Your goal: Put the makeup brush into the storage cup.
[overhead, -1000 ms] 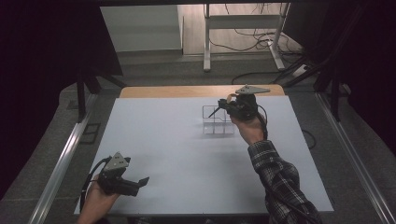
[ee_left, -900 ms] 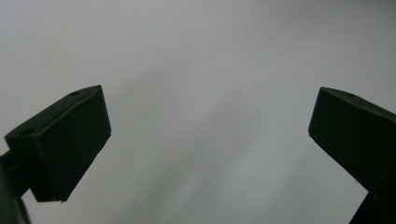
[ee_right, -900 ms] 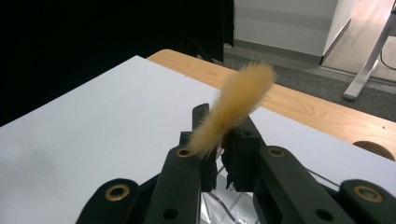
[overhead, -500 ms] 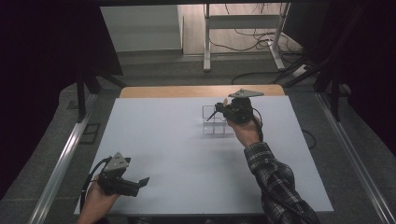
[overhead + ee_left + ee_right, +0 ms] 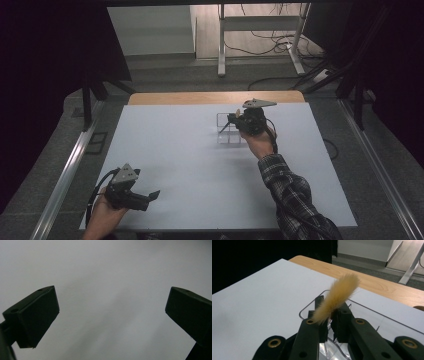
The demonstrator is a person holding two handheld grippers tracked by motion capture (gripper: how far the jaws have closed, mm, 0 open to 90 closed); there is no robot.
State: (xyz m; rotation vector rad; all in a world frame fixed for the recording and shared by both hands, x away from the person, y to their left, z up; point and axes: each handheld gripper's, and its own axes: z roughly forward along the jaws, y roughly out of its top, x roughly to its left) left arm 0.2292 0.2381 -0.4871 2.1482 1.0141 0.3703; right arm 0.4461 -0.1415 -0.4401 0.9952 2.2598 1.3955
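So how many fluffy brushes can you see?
1. The brush is pinched in the right gripper, fluffy end sticking up, over the clear box at the table's far side. More could be hidden behind the hand.

Open run: white table top (image 5: 190,165), left edge to near edge.
Obstacle: clear compartment tray (image 5: 227,134) toward far edge.

Left tool (image 5: 154,194) open, right tool (image 5: 231,120) clamped.
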